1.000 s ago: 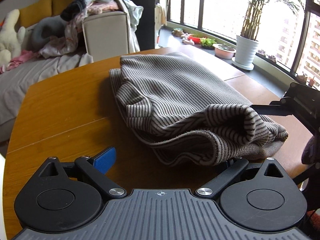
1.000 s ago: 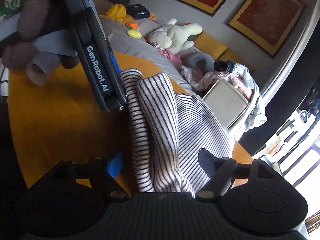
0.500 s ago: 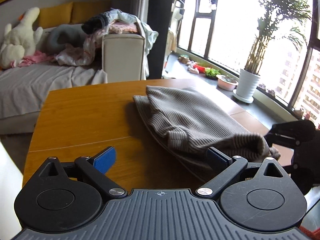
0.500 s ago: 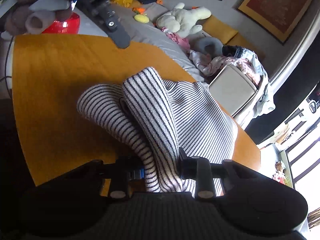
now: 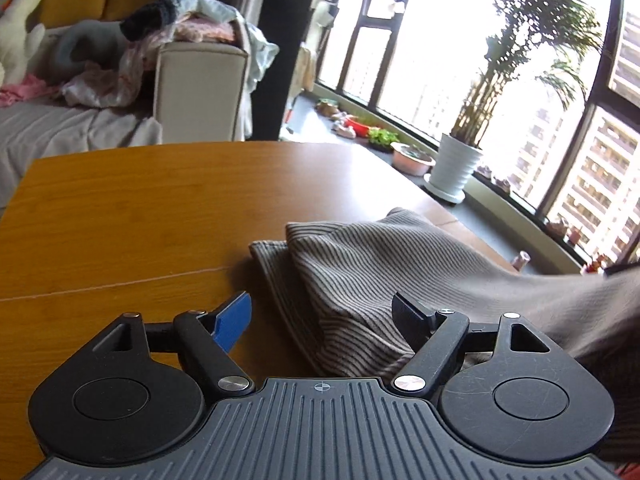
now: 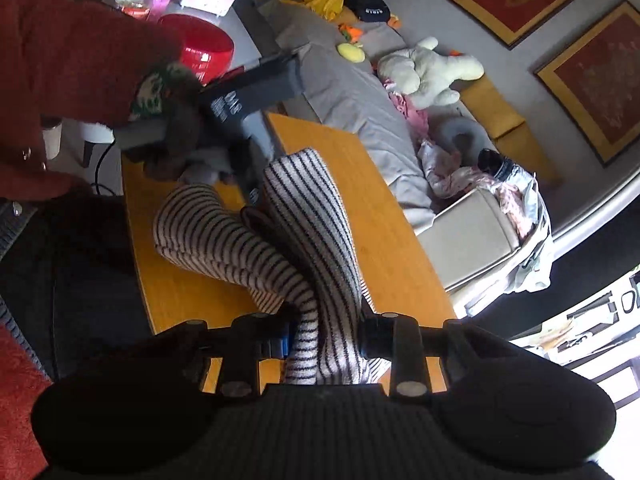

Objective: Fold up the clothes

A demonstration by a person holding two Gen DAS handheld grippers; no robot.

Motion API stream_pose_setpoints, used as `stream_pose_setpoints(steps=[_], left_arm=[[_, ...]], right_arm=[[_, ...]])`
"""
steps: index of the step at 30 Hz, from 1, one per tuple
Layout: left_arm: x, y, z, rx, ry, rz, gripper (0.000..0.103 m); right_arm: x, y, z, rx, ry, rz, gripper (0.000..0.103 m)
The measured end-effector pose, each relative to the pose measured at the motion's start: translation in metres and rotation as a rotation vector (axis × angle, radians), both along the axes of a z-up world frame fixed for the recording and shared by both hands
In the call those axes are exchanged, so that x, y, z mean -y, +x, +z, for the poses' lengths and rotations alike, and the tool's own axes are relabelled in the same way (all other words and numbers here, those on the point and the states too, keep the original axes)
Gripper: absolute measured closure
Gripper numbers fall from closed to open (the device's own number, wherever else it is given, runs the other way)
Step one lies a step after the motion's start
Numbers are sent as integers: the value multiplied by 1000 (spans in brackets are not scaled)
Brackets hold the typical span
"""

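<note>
Nearest the right gripper (image 6: 324,346), fingers are clamping a bunched fold of the striped sweater (image 6: 304,240), lifting it off the wooden table (image 6: 384,240). Beside it, the left gripper (image 5: 322,318) is hanging with fingers spread wide, gripping nothing, though the cloth's near corner is sitting between them. Further out, the sweater (image 5: 360,264) is lying on the table's near right part, doubled over in layers, one end rising towards the right. Judging by this, folding is partly done: layers are stacking, but the raised end is bulging and rumpled, needing laying flat and squaring. Fabric is looking soft, thick, ribbed, pale with thin dark stripes. Beyond, a sofa (image 5: 72,136) is carrying a heap of clothes (image 5: 188,16), apparently waiting.
</note>
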State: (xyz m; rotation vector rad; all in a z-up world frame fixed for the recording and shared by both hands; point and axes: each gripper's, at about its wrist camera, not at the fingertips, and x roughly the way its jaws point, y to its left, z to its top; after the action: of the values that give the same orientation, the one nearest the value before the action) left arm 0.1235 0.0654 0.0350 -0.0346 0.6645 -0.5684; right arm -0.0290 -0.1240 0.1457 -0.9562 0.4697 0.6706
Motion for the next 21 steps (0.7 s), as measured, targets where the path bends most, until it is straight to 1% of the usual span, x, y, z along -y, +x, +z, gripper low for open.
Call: stream_pose_setpoints(steps=[2, 4, 7, 10, 11, 12, 14, 16, 17, 19, 21], left_arm=[[0, -1, -4, 2, 34, -16, 21], [1, -2, -8, 5, 68, -32, 21], [0, -3, -15, 2, 115, -54, 21], [-11, -4, -17, -19, 136, -49, 21], [-15, -6, -12, -11, 141, -41, 21], [-20, -8, -6, 5, 139, -30, 21], [-28, -12, 10, 40, 123, -19, 20], [-32, -16, 33, 86, 67, -29, 18], [-31, -17, 43, 110, 45, -38, 17], [-18, -18, 55, 143, 15, -83, 17], [-1, -18, 62, 160, -9, -139, 17]], right_arm=[[3, 31, 7, -33, 23, 8, 73], [7, 73, -2, -93, 68, -8, 72], [10, 139, -33, -210, 156, -19, 69], [9, 190, -76, -291, 172, -64, 61], [10, 201, -86, -305, 193, -73, 57], [13, 208, -89, -321, 234, -75, 54], [20, 216, -87, -358, 307, -80, 53], [25, 218, -84, -358, 335, -91, 47], [28, 215, -81, -337, 340, -96, 42], [38, 206, -67, -266, 376, -102, 38], [53, 198, -48, -187, 442, -141, 37]])
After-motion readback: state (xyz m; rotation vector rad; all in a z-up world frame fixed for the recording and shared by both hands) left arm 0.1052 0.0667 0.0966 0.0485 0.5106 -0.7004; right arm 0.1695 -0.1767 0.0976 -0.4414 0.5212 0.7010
